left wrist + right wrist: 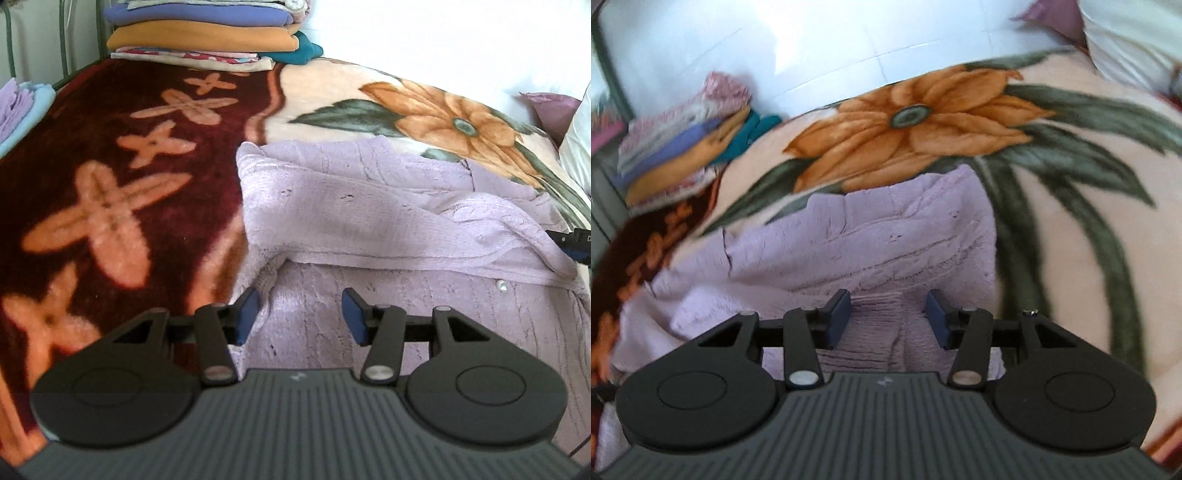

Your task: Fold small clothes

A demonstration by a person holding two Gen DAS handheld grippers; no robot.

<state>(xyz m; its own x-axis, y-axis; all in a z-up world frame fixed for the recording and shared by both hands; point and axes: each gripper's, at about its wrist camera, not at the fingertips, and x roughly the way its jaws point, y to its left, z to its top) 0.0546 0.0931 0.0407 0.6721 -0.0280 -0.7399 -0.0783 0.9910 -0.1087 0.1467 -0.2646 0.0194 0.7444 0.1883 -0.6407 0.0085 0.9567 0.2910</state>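
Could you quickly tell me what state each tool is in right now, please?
Left tool: open, holding nothing, poised over the lilac knitted garment.
Right tool: open, holding nothing, jaws either side of the garment's ribbed edge.

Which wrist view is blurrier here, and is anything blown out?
Right wrist: motion-smeared, most on the folded clothes stack and the floral blanket; wall glare above. Left wrist: sharper, the lilac knit garment shows its weave; upper right background is overexposed white; fisheye bends the bed edge in both.
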